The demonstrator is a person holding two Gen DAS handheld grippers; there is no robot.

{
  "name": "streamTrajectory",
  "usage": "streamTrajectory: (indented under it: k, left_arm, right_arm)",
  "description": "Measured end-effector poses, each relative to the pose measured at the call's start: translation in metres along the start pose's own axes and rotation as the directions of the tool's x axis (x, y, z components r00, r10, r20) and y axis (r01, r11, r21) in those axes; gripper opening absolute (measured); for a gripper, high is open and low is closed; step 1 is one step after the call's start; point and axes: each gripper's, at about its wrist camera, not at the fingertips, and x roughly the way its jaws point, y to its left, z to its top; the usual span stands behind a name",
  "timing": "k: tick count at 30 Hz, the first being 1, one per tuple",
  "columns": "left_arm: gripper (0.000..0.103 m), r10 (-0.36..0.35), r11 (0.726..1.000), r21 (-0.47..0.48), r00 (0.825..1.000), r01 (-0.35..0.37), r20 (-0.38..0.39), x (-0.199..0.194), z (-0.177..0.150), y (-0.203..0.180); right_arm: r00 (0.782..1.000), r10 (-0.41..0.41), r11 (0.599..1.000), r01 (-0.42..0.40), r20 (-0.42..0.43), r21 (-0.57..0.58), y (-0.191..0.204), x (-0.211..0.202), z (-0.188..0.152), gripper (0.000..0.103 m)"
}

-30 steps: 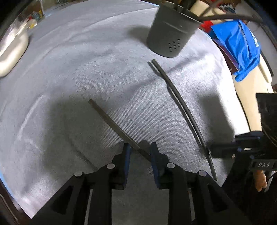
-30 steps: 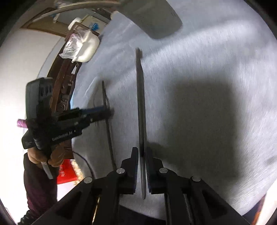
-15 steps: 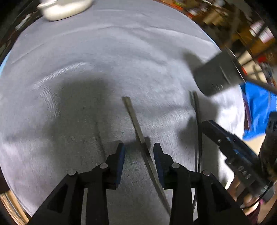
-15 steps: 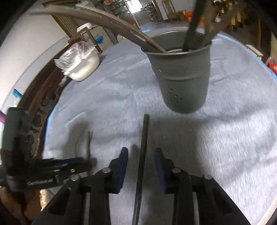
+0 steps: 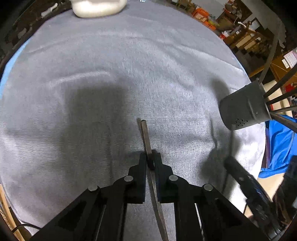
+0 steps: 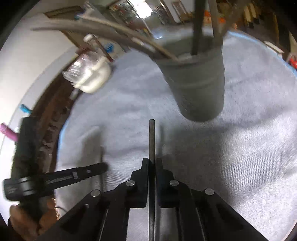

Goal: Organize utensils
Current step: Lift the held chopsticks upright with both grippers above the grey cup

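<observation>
A flat dark utensil [image 5: 145, 137] runs between the fingers of my left gripper [image 5: 150, 159]. Its jaws are closing, and the pads press on the handle just over the grey cloth. My right gripper [image 6: 152, 163] is closing in the same way on a round dark utensil [image 6: 151, 140], whose tip points at the grey utensil holder [image 6: 200, 89]. The holder [image 5: 245, 107] stands upright with several utensils in it, far right in the left wrist view. Each gripper shows in the other's view: the left gripper [image 6: 100, 167] and, blurred, the right gripper [image 5: 241, 176].
A white container [image 5: 98, 7] sits at the far edge of the cloth-covered round table [image 5: 111, 64]; it shows as the plastic-wrapped container [image 6: 92, 77] in the right wrist view. Blue fabric [image 5: 278, 144] lies beyond the table's right rim. A hand [image 6: 27, 218] holds the left gripper.
Both grippers spread their jaws around the handles half a second ago and have now shut on them. Both views have swung round. The holder is nearer in the right wrist view.
</observation>
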Motion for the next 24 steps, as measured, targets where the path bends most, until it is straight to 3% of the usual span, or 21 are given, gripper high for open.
streamTrajectory:
  k: [4, 10, 16, 19, 24]
  left_arm:
    - [0.007, -0.034, 0.999, 0.044, 0.994, 0.03, 0.1, -0.039, -0.005, -0.008]
    - [0.006, -0.07, 0.992, 0.117, 0.967, 0.042, 0.243, -0.105, -0.017, -0.027]
    - [0.006, -0.115, 0.982, 0.181, 0.933, 0.054, 0.342, -0.151, -0.033, -0.047]
    - [0.006, -0.137, 0.976, 0.209, 0.914, 0.059, 0.382, -0.162, -0.029, -0.058]
    - [0.006, -0.181, 0.962, 0.264, 0.881, 0.067, 0.437, -0.212, -0.026, -0.077]
  right_arm:
    - [0.99, 0.109, 0.993, -0.104, 0.092, -0.06, 0.01, -0.039, -0.005, 0.007]
    - [0.96, 0.197, 0.976, -0.172, 0.2, -0.138, 0.032, -0.09, -0.008, 0.007]
    - [0.925, 0.244, 0.962, -0.192, 0.29, -0.196, 0.052, -0.133, 0.001, 0.007]
    - [0.906, 0.258, 0.957, -0.19, 0.335, -0.221, 0.06, -0.156, 0.014, 0.007]
    - [0.876, 0.255, 0.954, -0.161, 0.408, -0.251, 0.068, -0.196, 0.04, 0.007]
